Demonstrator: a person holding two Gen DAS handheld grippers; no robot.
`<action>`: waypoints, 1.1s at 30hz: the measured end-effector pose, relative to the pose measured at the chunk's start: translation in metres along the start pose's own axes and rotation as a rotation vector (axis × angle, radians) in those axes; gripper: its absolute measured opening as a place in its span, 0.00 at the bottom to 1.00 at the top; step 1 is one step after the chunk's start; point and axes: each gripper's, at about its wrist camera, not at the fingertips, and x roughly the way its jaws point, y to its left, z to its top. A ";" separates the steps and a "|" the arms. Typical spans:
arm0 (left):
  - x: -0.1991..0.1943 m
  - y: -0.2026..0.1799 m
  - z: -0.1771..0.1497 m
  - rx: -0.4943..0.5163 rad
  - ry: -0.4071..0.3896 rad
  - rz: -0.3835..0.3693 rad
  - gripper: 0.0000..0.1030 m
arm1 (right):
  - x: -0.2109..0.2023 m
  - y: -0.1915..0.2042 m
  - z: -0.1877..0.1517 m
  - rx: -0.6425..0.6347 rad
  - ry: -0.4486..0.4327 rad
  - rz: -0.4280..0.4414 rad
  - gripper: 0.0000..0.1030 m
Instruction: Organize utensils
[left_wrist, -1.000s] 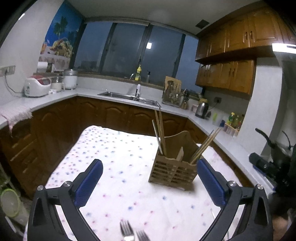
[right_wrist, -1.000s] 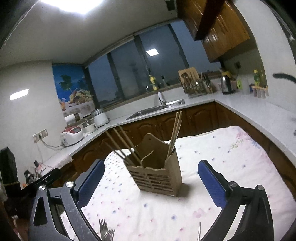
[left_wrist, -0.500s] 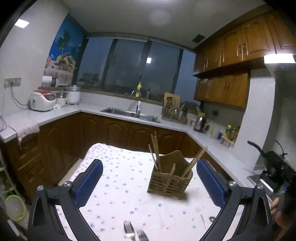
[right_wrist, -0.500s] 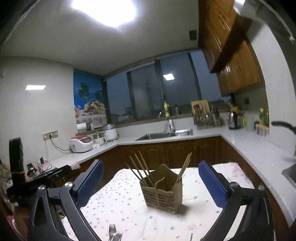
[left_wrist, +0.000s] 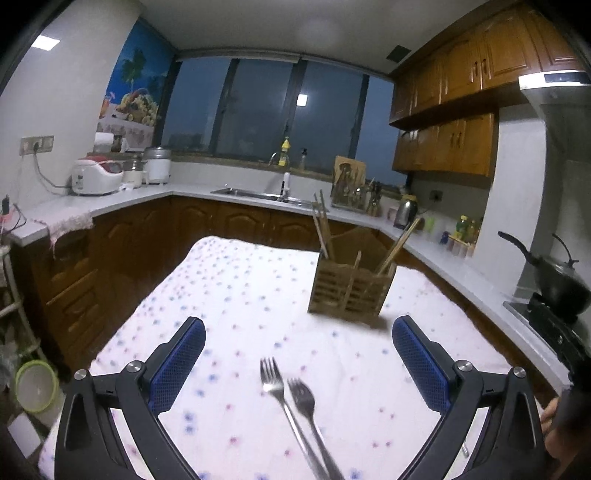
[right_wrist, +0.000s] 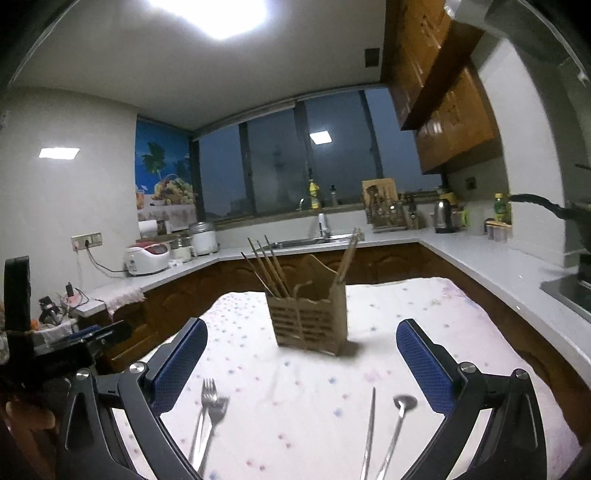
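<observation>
Where tablecloth (left_wrist: 258, 302) ends, 2 forks (left_wrist: 291, 402).

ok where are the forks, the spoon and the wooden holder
forks (left_wrist: 286, 391): left wrist view, on the tines
spoon (right_wrist: 405, 401): right wrist view, on the bowl
wooden holder (right_wrist: 306, 323): right wrist view, on the slatted front wall

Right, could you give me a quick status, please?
Both grippers, left and right, open, empty. Forks, spoon on cloth; holder beyond. Path clear.
</observation>
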 end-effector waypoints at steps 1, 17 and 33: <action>0.000 -0.001 -0.002 0.001 0.001 0.002 0.99 | -0.001 -0.003 -0.006 0.009 0.008 -0.011 1.00; -0.008 -0.017 -0.036 0.096 0.036 0.037 0.99 | -0.012 -0.013 -0.053 -0.003 0.070 -0.104 1.00; -0.005 -0.013 -0.046 0.130 0.024 0.077 0.99 | -0.017 -0.027 -0.061 0.003 0.069 -0.138 1.00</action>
